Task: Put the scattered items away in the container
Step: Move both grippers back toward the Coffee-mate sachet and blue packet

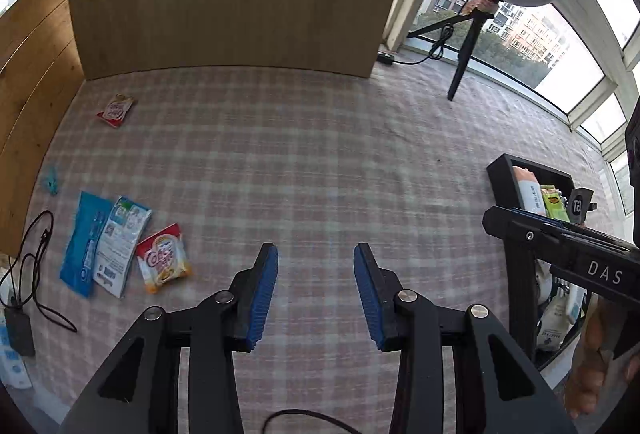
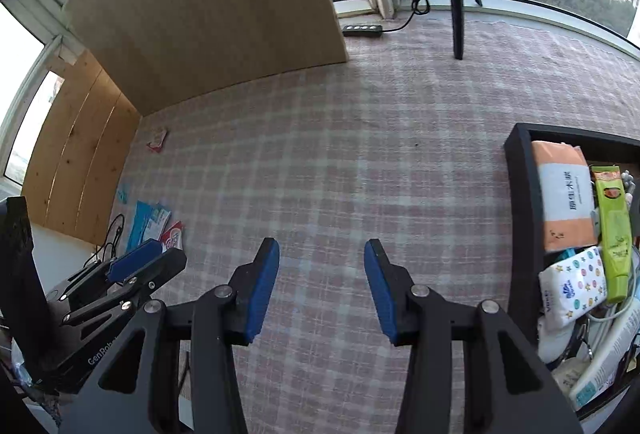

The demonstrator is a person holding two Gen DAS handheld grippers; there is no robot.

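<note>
both grippers (image 1: 316,254) (image 2: 322,254) hang open over bare cloth (image 1: 320,161) beside the container (image 2: 520,218).

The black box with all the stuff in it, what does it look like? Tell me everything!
The black box is a shallow, open-topped container with straight matte walls, plastic by the look of it. It sits flat on the checked tablecloth, at the right of both views. It is nearly full: an orange-and-white tissue pack, a green tube, a white pack with coloured dots and other white packets and cords. Its near end runs out of view. Neither hand-held gripper touches it.
</note>
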